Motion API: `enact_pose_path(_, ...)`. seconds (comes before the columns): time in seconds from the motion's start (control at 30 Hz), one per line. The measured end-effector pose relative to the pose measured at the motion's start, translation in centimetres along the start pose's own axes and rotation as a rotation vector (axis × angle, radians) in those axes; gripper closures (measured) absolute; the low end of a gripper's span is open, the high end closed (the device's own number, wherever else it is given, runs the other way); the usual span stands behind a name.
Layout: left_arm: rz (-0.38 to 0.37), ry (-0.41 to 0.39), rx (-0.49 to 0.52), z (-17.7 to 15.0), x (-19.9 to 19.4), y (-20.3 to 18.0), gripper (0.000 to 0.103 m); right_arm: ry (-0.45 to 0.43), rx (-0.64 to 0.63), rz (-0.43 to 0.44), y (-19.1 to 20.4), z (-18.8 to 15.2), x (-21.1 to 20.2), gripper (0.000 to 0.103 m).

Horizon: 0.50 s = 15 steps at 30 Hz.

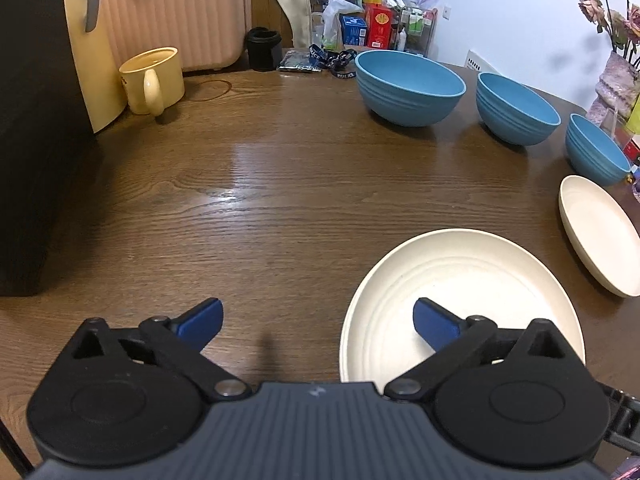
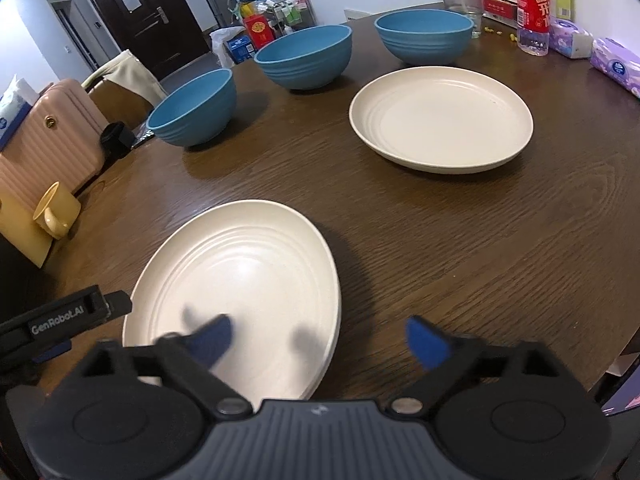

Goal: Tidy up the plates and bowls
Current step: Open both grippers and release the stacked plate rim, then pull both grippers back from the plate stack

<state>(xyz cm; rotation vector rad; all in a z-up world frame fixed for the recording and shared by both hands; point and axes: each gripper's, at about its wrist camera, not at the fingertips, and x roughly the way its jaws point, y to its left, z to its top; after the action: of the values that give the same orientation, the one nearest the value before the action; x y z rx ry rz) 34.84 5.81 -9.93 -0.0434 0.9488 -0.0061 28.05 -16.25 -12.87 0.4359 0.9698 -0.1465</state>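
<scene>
Blue pads tip both tools, and both pairs of jaws stand spread wide with nothing pinched between them. The left gripper [image 1: 318,322] hangs over the near edge of the table, its left pad above bare wood and its right pad above the near cream plate [image 1: 460,292], without pressing on it. The right gripper [image 2: 318,342] straddles that plate's right rim: its left pad, blurred, lies over the plate's inside, and its right pad is over wood just past the rim. From the right wrist view the near cream plate [image 2: 240,280] shows a second rim under its right edge, so it looks like a stack of plates, though how many I cannot tell. Part of the left tool's black body shows at the left edge of that view.

Beyond it, well apart, a second cream plate [image 2: 440,120] sits alone on the dark wooden table [image 2: 480,240]; in the left wrist view it appears at the right edge [image 1: 600,232]. Behind the plates three blue bowls stand in a row, each upright and apart from its neighbours: a large bowl [image 1: 408,88], a middle bowl [image 1: 516,108] and a smaller bowl [image 1: 596,152].

Farther out, a yellow mug [image 1: 154,80] stands at the table's left side beside a pink ribbed case [image 1: 176,12]. On the far right of the table are a red-labelled bottle [image 2: 534,12], a clear glass [image 2: 464,0] and purple tissue packs [image 2: 612,64].
</scene>
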Motion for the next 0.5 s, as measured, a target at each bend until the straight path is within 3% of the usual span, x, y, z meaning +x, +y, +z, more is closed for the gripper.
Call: enact_pose_path(0.5, 0.012, -0.03, 0.001, 0.1, -3.2, 0.9, 0.0, -0.029, -0.008, 0.019, 0.6, -0.2, -2.4, 0.0)
